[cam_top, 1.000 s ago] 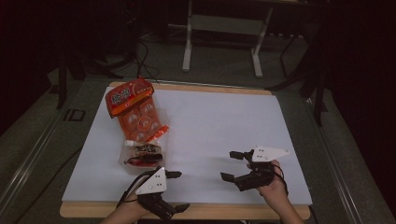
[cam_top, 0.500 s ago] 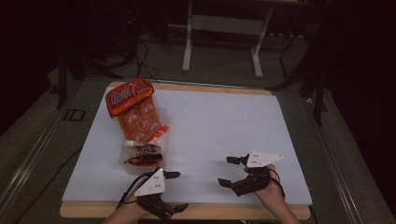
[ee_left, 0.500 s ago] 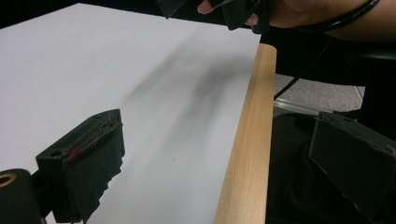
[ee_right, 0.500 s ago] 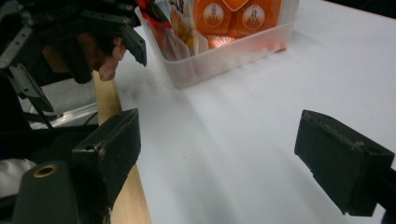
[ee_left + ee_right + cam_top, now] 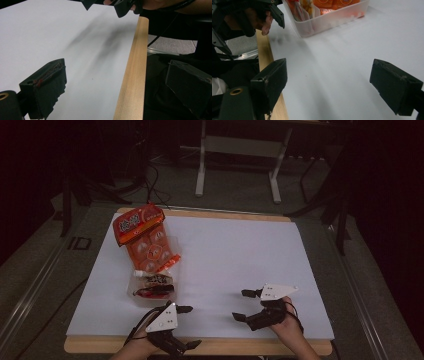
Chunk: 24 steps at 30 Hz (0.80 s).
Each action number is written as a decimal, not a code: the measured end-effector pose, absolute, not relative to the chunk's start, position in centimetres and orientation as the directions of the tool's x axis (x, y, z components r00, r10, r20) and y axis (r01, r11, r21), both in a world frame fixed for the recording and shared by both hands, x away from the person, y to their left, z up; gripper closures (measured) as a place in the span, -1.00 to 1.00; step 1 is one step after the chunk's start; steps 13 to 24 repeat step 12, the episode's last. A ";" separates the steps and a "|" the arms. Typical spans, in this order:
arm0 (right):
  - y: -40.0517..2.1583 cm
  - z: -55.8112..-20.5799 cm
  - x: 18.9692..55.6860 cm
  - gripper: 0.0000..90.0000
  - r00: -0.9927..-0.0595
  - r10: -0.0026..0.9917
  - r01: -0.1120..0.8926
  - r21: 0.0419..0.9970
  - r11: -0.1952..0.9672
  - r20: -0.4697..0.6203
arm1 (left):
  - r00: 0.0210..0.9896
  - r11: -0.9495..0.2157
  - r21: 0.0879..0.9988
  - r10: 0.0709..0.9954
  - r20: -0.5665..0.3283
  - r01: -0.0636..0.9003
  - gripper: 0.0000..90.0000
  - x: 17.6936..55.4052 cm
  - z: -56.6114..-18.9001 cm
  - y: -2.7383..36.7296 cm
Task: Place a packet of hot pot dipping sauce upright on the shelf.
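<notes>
Both my grippers sit at the near edge of the table, jaws spread and empty: the left gripper (image 5: 187, 326) just near of the clear plastic tray (image 5: 136, 295) of snack packets (image 5: 156, 281), the right gripper (image 5: 248, 305) well apart to the right. I should bring the left one in low over the tray's near wall and pinch one packet cleanly.

orange packet (image 5: 139, 226) – white table (image 5: 235, 255)

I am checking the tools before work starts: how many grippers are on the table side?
2. The left gripper is at the near edge, just in front of the clear plastic box. The right gripper is further right, over the white sheet. Both are open.
</notes>
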State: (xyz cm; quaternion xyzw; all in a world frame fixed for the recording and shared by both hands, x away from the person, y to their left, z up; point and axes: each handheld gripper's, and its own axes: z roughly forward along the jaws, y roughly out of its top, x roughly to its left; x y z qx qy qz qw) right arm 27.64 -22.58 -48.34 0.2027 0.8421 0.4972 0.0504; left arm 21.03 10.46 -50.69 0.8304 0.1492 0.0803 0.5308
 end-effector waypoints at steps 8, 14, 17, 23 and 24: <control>-22.6 -48.4 27.7 -0.68 -0.912 0.394 0.292 0.855 0.430 0.113 | 0.938 -0.378 0.910 0.345 -0.031 0.169 -0.92 21.1 -50.7 10.7; -22.7 -48.4 27.7 -0.68 -0.912 0.397 0.285 0.858 0.427 0.106 | 0.939 -0.381 0.909 0.343 -0.029 0.167 -0.92 21.1 -50.7 10.6; -22.7 -48.4 27.7 -0.68 -0.912 0.397 0.285 0.858 0.427 0.106 | 0.939 -0.381 0.909 0.343 -0.029 0.167 -0.92 21.1 -50.7 10.6; -22.7 -48.4 27.7 -0.68 -0.912 0.397 0.285 0.858 0.427 0.106 | 0.939 -0.381 0.909 0.343 -0.029 0.167 -0.92 21.1 -50.7 10.6; -22.7 -48.4 27.7 -0.68 -0.912 0.397 0.285 0.858 0.427 0.106 | 0.939 -0.381 0.909 0.343 -0.029 0.167 -0.92 21.1 -50.7 10.6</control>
